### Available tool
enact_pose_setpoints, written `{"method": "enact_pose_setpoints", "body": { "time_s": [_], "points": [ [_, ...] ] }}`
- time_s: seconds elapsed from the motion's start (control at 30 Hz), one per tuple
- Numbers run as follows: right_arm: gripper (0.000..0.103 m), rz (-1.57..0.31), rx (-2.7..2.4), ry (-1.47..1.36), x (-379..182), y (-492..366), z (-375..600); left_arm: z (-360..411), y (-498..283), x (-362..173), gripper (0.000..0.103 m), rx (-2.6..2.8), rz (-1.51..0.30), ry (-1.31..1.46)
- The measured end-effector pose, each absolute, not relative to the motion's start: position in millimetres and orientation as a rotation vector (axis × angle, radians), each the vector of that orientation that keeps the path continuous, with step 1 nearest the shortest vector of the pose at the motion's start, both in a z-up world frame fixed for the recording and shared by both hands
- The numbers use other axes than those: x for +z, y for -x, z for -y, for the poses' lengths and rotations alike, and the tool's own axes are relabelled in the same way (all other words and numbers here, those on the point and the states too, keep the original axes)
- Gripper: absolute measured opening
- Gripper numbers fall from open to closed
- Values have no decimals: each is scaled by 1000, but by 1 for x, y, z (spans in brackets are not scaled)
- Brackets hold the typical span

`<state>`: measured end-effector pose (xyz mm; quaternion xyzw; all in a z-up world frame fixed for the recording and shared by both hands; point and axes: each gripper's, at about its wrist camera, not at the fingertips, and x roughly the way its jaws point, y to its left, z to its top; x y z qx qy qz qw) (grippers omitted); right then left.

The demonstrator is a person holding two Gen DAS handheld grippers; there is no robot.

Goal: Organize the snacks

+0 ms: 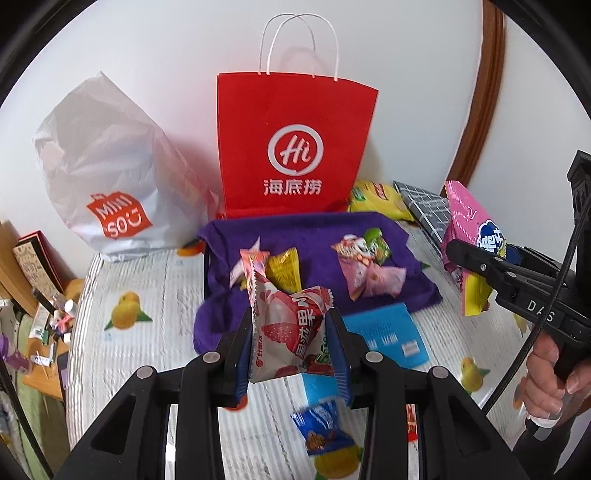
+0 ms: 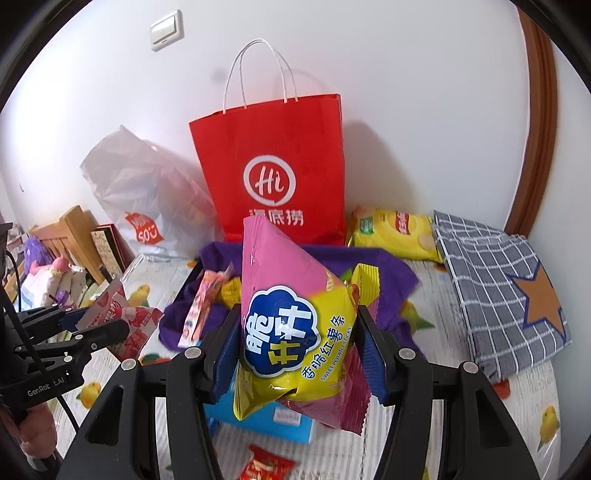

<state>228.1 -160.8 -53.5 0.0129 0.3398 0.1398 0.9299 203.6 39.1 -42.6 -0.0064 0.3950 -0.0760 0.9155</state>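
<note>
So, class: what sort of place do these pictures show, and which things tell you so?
Probably a room in a home: a table under a fruit-printed plastic tablecloth, a red paper shopping bag against a white wall with a light switch, cluttered wooden furniture alongside.

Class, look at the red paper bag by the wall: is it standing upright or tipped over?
Upright. The red paper bag stands on its base against the wall, its white handles pointing straight up, behind the purple cloth.
</note>
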Motion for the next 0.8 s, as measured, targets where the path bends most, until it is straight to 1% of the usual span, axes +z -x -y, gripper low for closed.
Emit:
{"method": "enact_pose_setpoints", "body": {
  "time_s": [0.23,0.8],
  "points": [
    [57,-700,294,-15,-50,-263,152,-41,-238,-37,35,-158,-815,11],
    [57,-744,275,-31,-67,-342,151,-38,-315,-46,35,-168,-840,27]
  ]
}}
